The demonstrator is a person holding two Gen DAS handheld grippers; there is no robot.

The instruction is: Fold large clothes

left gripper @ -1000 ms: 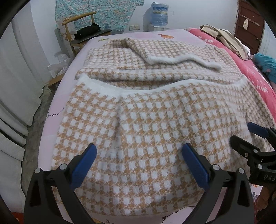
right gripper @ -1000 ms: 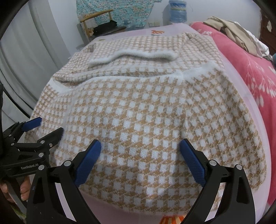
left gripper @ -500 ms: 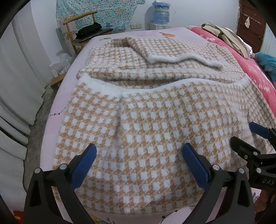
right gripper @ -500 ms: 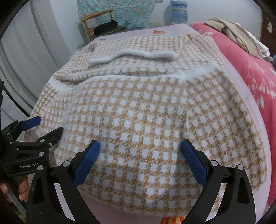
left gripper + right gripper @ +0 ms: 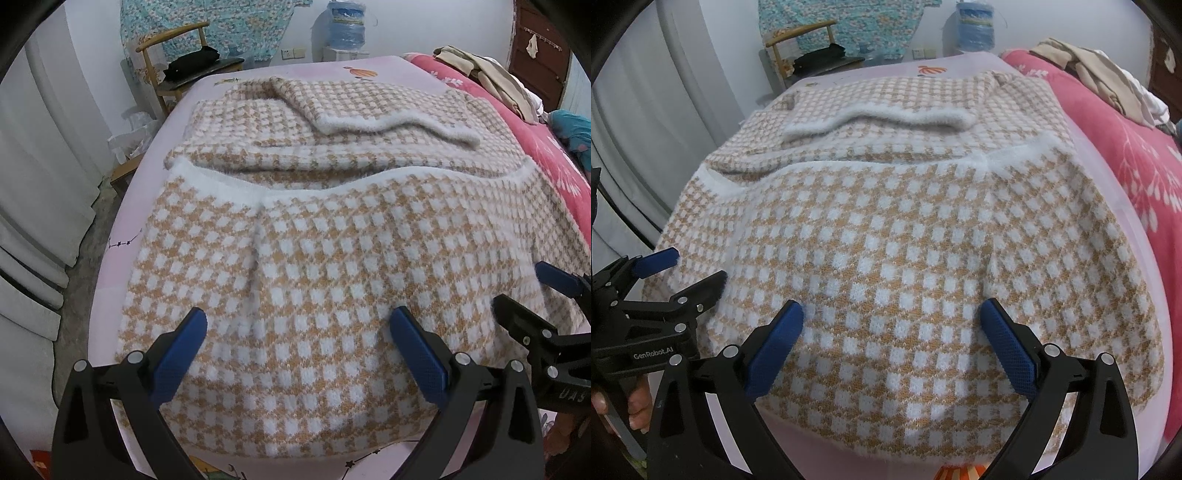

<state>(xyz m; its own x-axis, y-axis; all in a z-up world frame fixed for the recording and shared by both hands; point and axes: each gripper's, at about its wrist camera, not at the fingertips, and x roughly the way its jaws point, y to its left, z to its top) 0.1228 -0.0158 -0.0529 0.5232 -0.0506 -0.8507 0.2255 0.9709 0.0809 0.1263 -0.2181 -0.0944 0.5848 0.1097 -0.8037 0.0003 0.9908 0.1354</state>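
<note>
Two black handheld grippers with blue finger pads hover side by side over the near edge of a tan-and-white checked knitted garment (image 5: 314, 266) spread on a bed covered by a pale pink sheet (image 5: 122, 236). The left gripper (image 5: 297, 332) has its jaws spread wide with nothing between them, and the same holds for the right gripper (image 5: 892, 325). Neither pad visibly touches the knit.

The garment is thick and fuzzy, patterned in small white squares on a tan ground, with a fluffy white trim. Its near portion lies folded over, the trimmed edge (image 5: 303, 182) running across the bed from left to right. Beyond that edge, a second layer shows paler checks, and a further trimmed flap (image 5: 399, 127) lies folded across the far part. A shallow lengthwise crease (image 5: 258, 236) runs down the near layer left of centre.

To the right lies a pink floral blanket (image 5: 1137, 162). At the far left stands a wooden chair (image 5: 177, 62).
</note>
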